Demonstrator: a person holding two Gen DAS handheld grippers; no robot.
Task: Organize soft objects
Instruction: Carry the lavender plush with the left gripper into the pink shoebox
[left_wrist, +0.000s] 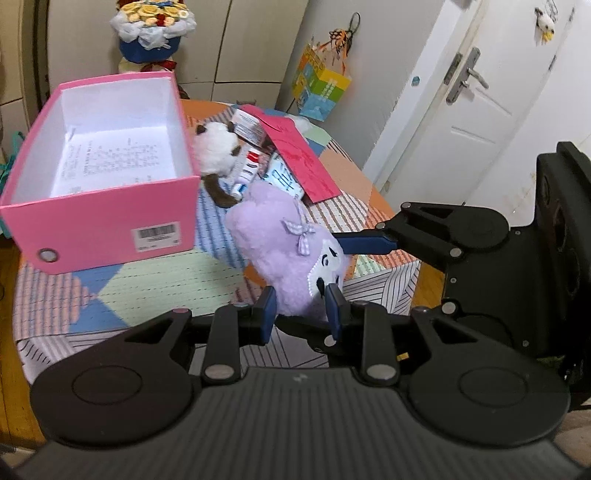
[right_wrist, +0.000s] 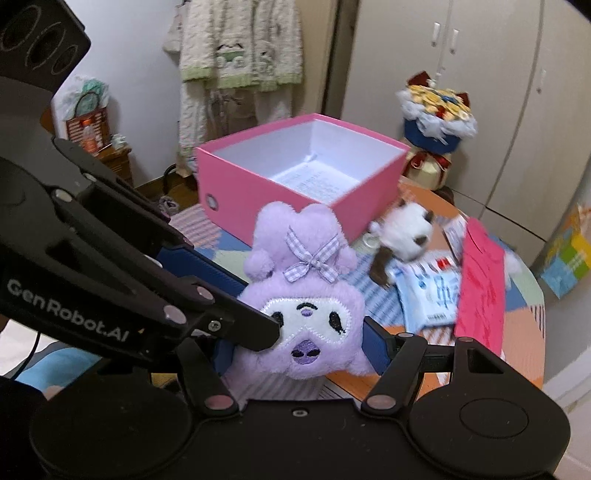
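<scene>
- Left tongs (left_wrist: 301, 308): blue pads clenched on the lower face end of the purple plush toy (left_wrist: 284, 240), gripping it from both sides.
- Right tongs (right_wrist: 303, 343): jaws set wide, pads pressed against either side of the same toy's head at cheek level; also grasping it. In the left wrist view one right finger (left_wrist: 369, 244) meets the toy's head from the right.
- Purple plush toy (right_wrist: 303, 295): held by both tongs, clear of the surface (left_wrist: 155, 284), face with white mask toward the right wrist camera, checked bow on top. It sits just in front of the pink box.
- Surface: covered with a patchwork cloth of striped, green, blue and orange patches.
- Pink box (left_wrist: 99, 229): open, white inside, printed paper on its floor, barcode label on the near wall. It stands on the surface to the left of the toy.
- White-and-brown plush (left_wrist: 218, 155): lying against the box's right side.
- Beyond it: a red envelope (left_wrist: 299, 155) resting over small packets and a tube.
- Far background: a white door (left_wrist: 476, 110) and wardrobe panels.
</scene>
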